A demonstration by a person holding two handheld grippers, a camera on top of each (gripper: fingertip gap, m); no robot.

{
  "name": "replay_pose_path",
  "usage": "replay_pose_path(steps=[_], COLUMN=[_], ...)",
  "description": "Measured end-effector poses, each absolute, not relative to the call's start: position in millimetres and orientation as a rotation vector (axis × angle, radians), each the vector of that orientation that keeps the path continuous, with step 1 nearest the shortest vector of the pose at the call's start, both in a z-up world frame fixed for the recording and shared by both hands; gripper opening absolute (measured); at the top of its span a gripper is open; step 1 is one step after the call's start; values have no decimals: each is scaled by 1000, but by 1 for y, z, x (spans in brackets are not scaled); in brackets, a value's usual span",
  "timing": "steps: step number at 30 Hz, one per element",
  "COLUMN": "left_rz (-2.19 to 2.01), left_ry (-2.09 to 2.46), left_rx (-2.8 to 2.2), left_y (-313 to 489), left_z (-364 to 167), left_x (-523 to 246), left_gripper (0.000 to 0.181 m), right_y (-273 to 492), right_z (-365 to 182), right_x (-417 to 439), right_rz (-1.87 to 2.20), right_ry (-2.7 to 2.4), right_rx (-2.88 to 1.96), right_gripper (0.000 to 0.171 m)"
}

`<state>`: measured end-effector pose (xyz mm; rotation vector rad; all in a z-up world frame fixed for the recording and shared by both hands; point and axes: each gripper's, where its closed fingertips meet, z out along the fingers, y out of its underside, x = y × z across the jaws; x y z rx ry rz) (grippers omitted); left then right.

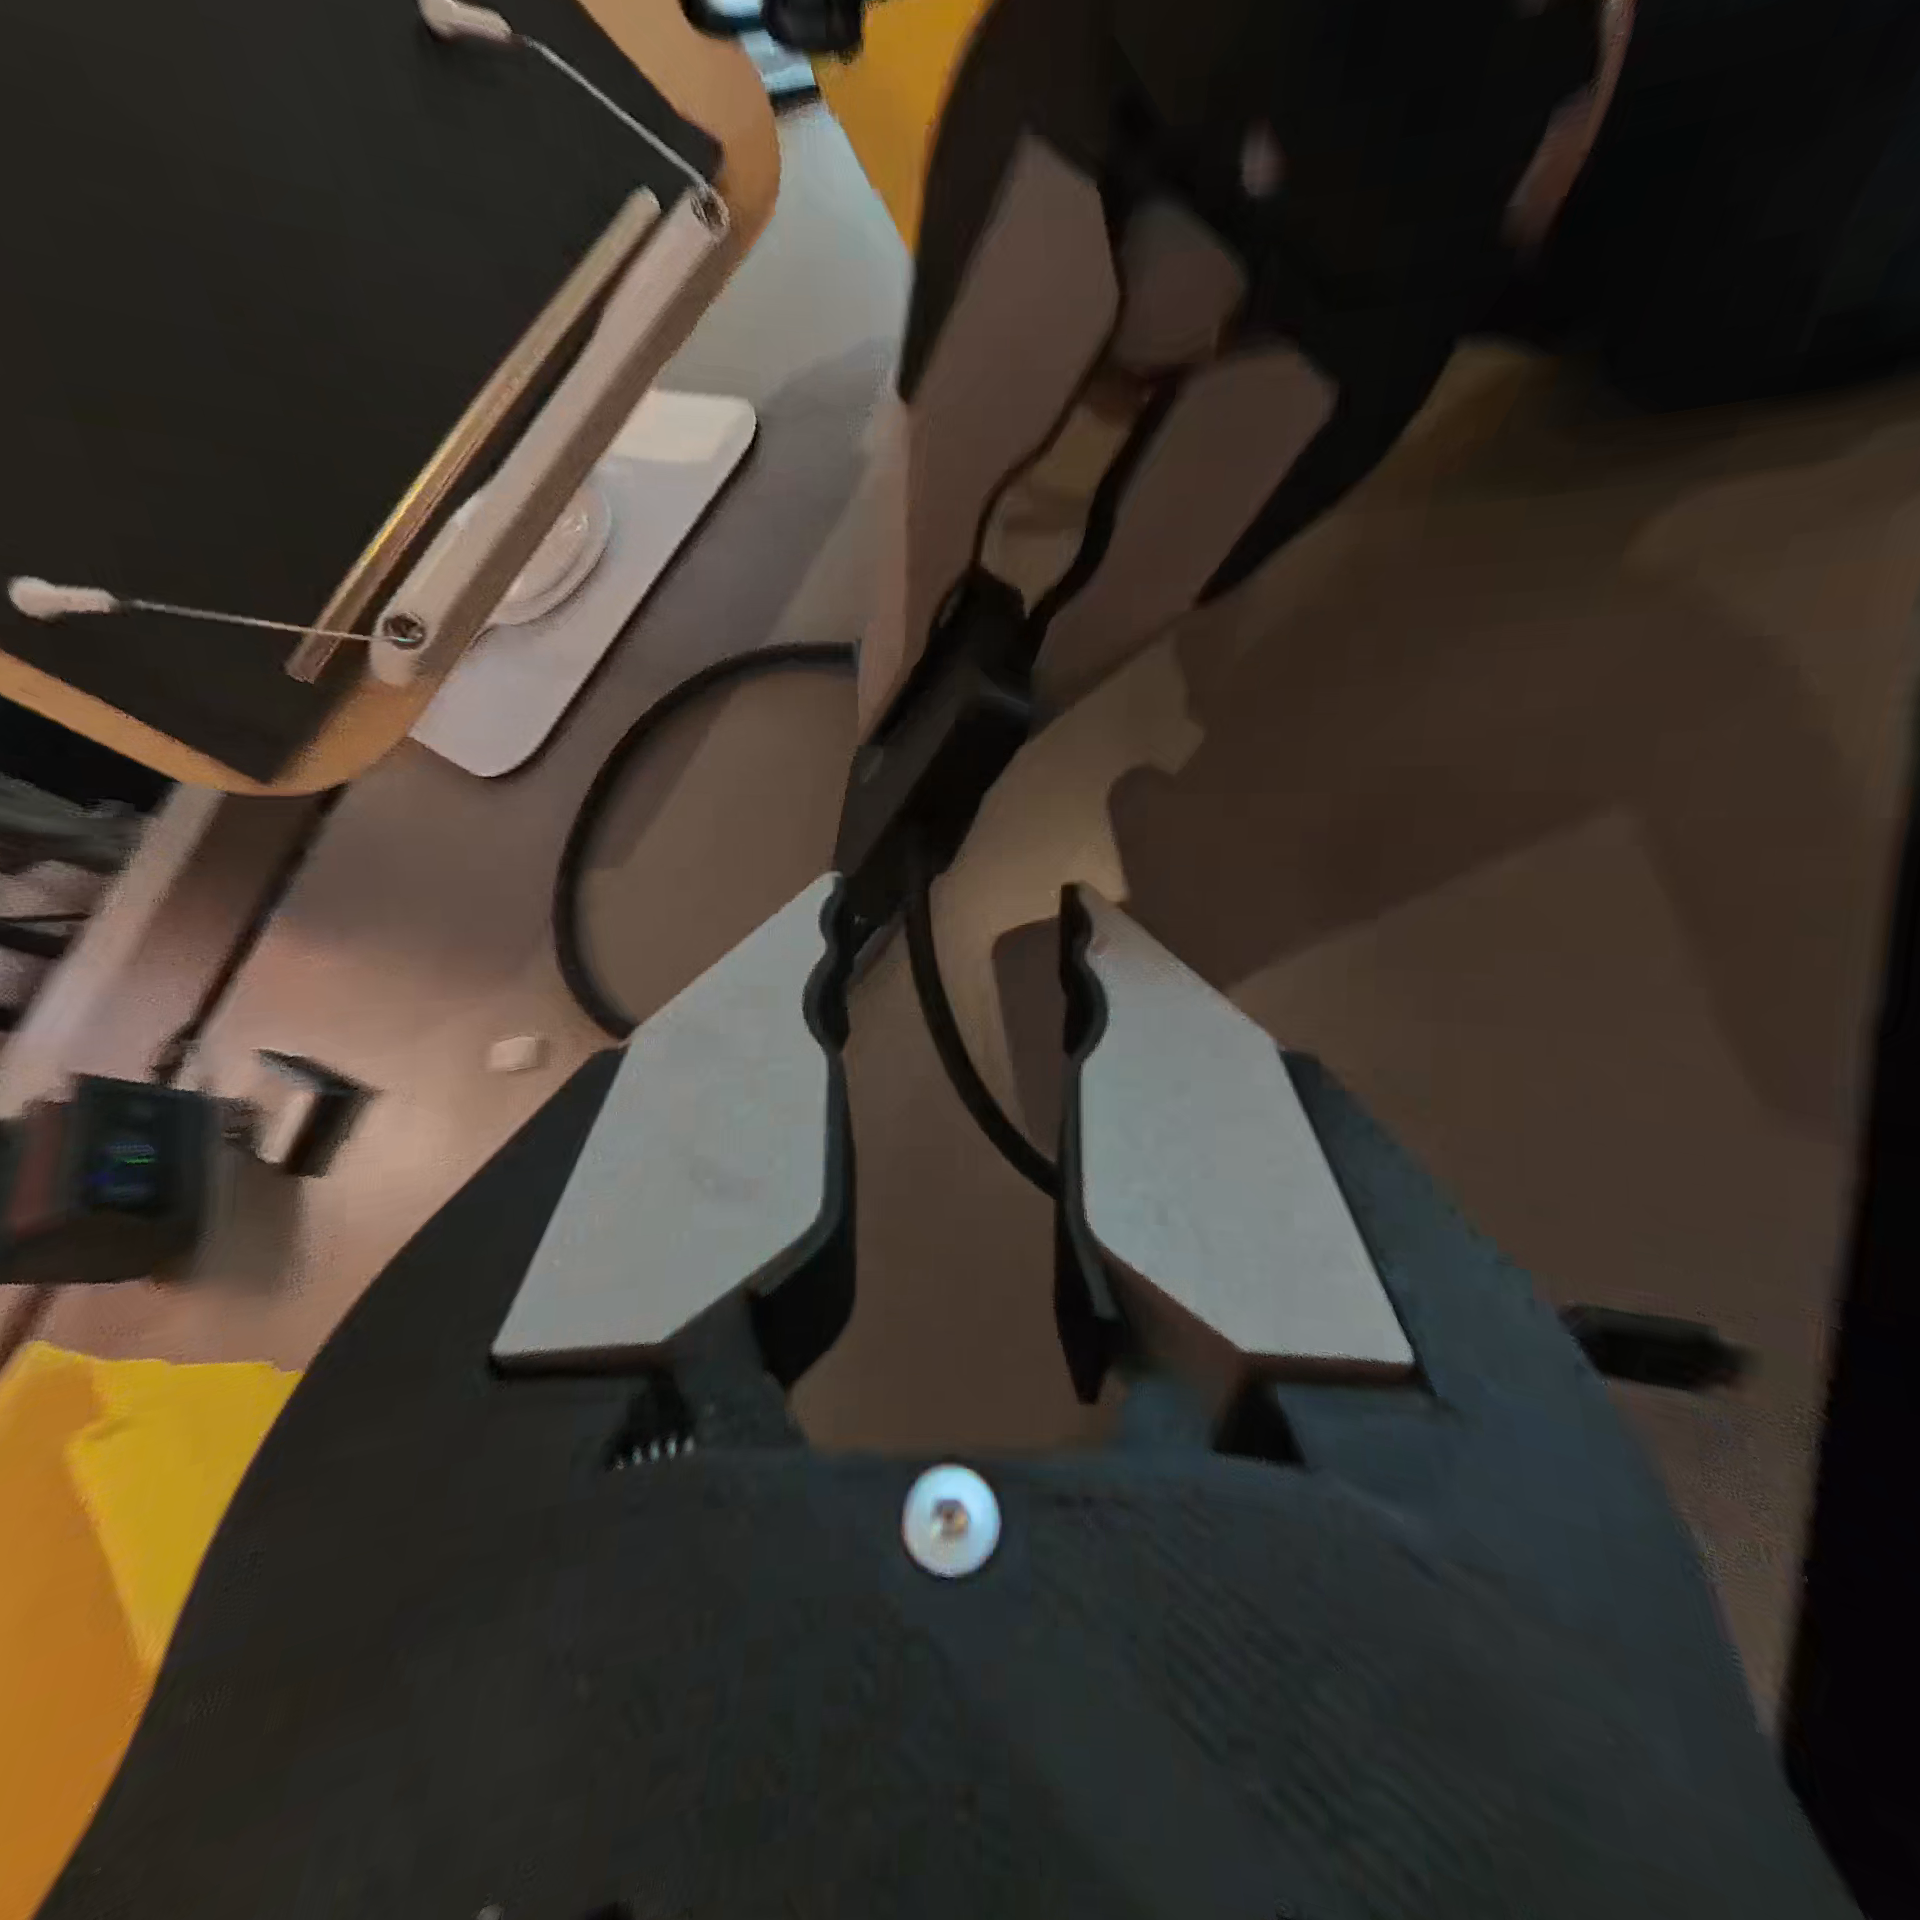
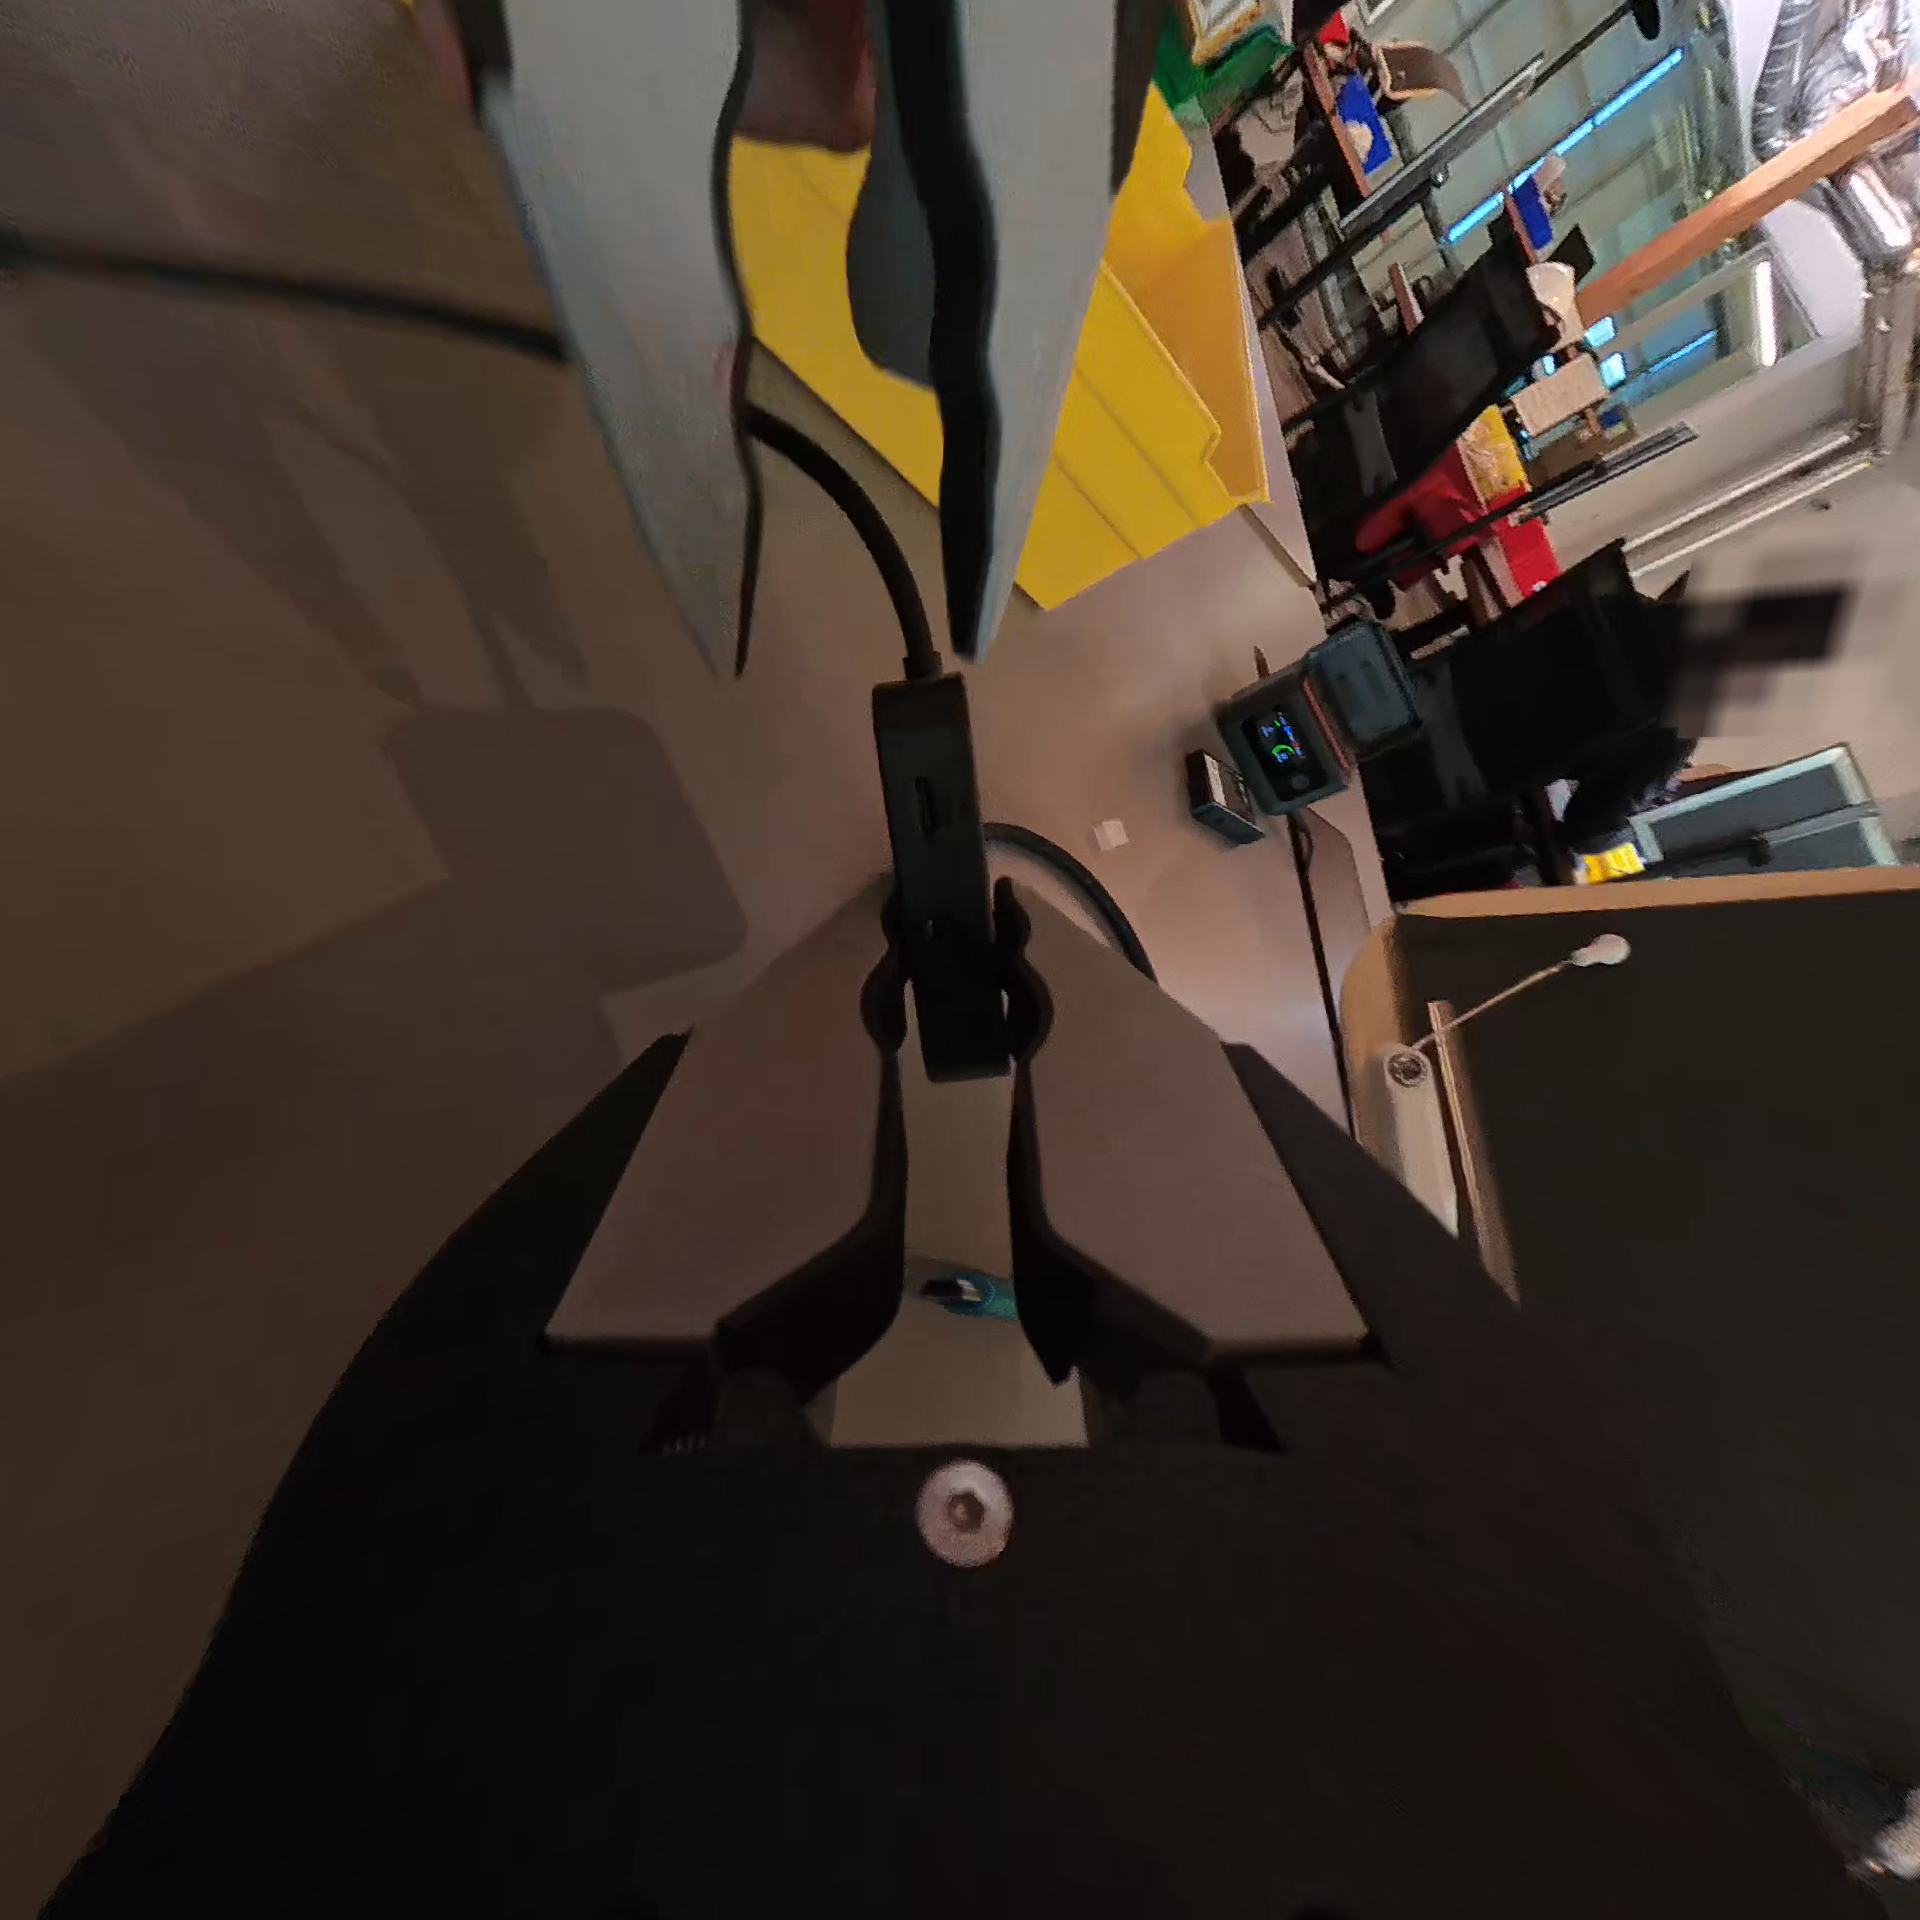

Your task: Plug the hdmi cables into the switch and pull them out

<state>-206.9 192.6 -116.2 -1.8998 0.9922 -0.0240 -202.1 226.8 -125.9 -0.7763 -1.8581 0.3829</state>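
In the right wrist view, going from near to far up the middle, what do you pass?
Right gripper → black switch clamped in it → black cable → left gripper, open → yellow bin.

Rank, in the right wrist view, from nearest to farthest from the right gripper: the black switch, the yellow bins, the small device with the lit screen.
1. black switch: clamped in the jaws of the right gripper, dead centre.
2. small device with the lit screen: on the table, ahead and to the right.
3. yellow bins: farther back, upper centre, behind the left gripper.
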Motion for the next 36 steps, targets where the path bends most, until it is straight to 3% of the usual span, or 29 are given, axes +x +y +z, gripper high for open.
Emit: replay_pose_path(steps=[2, 4, 7, 14, 16, 18, 20, 22, 28, 31, 36], left_rz=[145, 302, 301, 458, 631, 744, 809, 850, 764, 705, 695], left_ry=[1077, 1103, 1169, 1101, 1042, 991, 929, 883, 802, 790, 780], left_rx=[-1867, -1796, -1708, -1722, -1728, -1731, -1710, -1674, -1744, -1752, -1758], left_y=[199, 208, 209, 233, 245, 253, 257, 258, 257, 256, 255], left_z=[-124, -121, -123, -129, -132, -139, -143, -144, -150, -152, -151], left_x=[-208, -211, -194, -211, -235, -254, -265, -272, -286, -285, -287], left_gripper=[37, 23, 18, 12, 11, 11, 11, 11, 11, 11, 11], right_y=[223, 215, 197, 231, 259, 280, 279, 275, 272, 273, 276], right_z=[-124, -122, -117, -119, -120, -129, -143, -158, -195, -200, -200], right_x=[-201, -199, -198, -195, -191, -186, -187, -189, -201, -213, -216], right_rz=[437, 509, 623, 586, 526, 497, 571, 602, 430, 437, 436], right_ry=[-1861, -1872, -1893, -1837, -1778, -1752, -1788, -1835, -1942, -1922, -1917], right_rx=[-779, -762, -719, -925, -1049, -1181, -1294, -1370, -1381, -1417, -1495], right_gripper=[11, 10, 10, 18, 8, 17, 39, 47, 42, 20, 18])
